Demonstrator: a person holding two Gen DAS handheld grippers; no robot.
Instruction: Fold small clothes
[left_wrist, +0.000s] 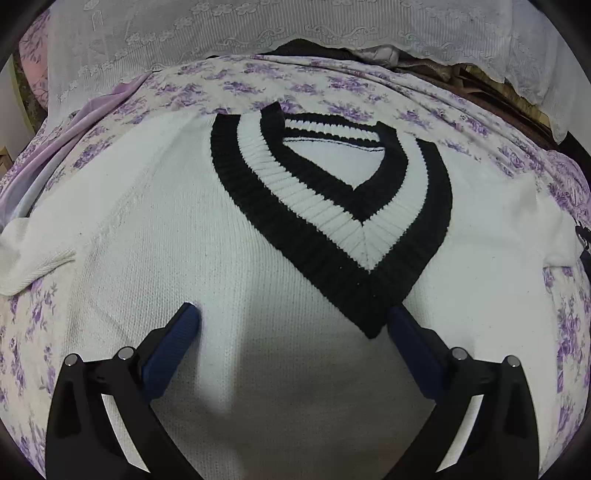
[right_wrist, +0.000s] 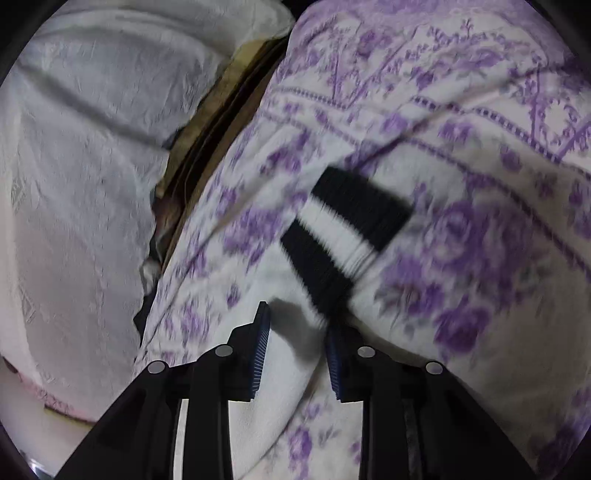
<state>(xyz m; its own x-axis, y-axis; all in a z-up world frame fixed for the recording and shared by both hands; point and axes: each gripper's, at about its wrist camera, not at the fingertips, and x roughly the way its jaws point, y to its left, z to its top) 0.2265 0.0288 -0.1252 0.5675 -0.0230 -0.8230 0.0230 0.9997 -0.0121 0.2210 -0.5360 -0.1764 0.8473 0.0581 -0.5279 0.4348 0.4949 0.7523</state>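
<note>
The white sweater (left_wrist: 177, 206) with a black-and-white V-neck (left_wrist: 332, 221) lies flat, front up, on the floral sheet (left_wrist: 480, 122). The right gripper (right_wrist: 295, 332) is clenched on its sleeve (right_wrist: 295, 354) near the striped cuff (right_wrist: 343, 236). The left gripper (left_wrist: 291, 314) hangs released over the chest.

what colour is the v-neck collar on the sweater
Black with a white stripe, on the collar of the white sweater; clearest in the left wrist view.

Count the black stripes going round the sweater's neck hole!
2. The outer black stripe runs along the collar's edge against the white sweater; the inner black stripe borders the neck opening, a white band between them.
</note>
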